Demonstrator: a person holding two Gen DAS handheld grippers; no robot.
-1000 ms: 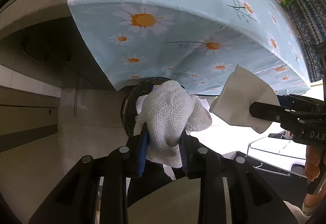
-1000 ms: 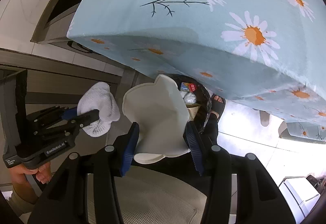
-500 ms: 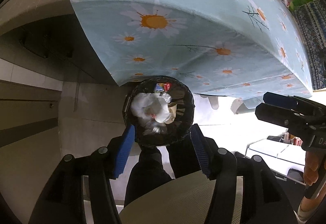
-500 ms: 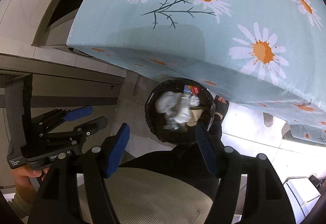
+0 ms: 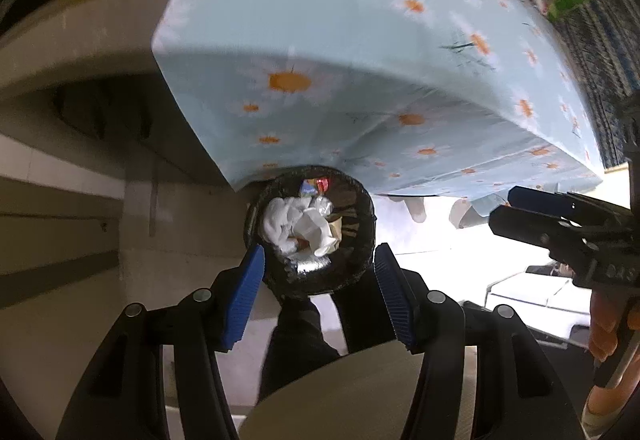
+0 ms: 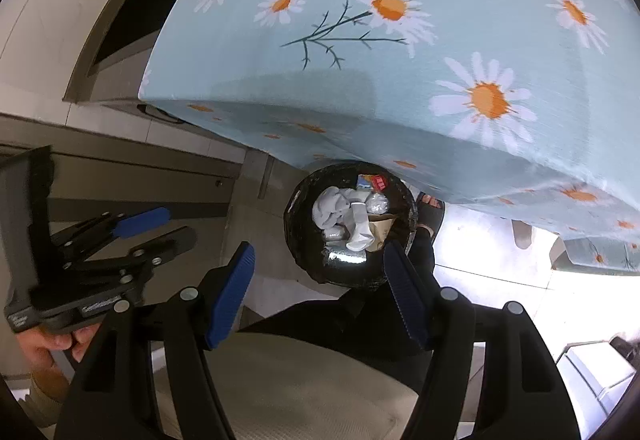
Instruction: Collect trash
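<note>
I hold both grippers high above the bin (image 5: 312,236), pointing steeply down, because that puts each one straight over its mouth, so what I let go has only one place to land. My left gripper (image 5: 318,292) has its fingers (image 5: 244,292) spread apart with nothing between them; through the gap I look straight down into the bin. My right gripper (image 6: 320,296) is the same: its blue fingers (image 6: 230,296) stand apart and empty, with the bin's rim framed between them. Both sets of jaws have just been opening, and no thing sits between either pair.

The trash is down in the bin. A crumpled white cloth (image 5: 282,224) lies on the left side of the heap, and a pale folded piece, the paper (image 6: 360,228), rests beside and partly over it. Under and around them I see a brown scrap, some foil and small coloured wrappers, so the bin already holds a fair pile.

The bin stands on the floor, tucked against the hanging edge of the daisy cloth (image 6: 400,60) that covers the counter, partly under its overhang. That is why I stay on the near side of it: the cloth would catch anything let go further in. My judgement is that this drop is done, and both hands are free to fetch more.
</note>
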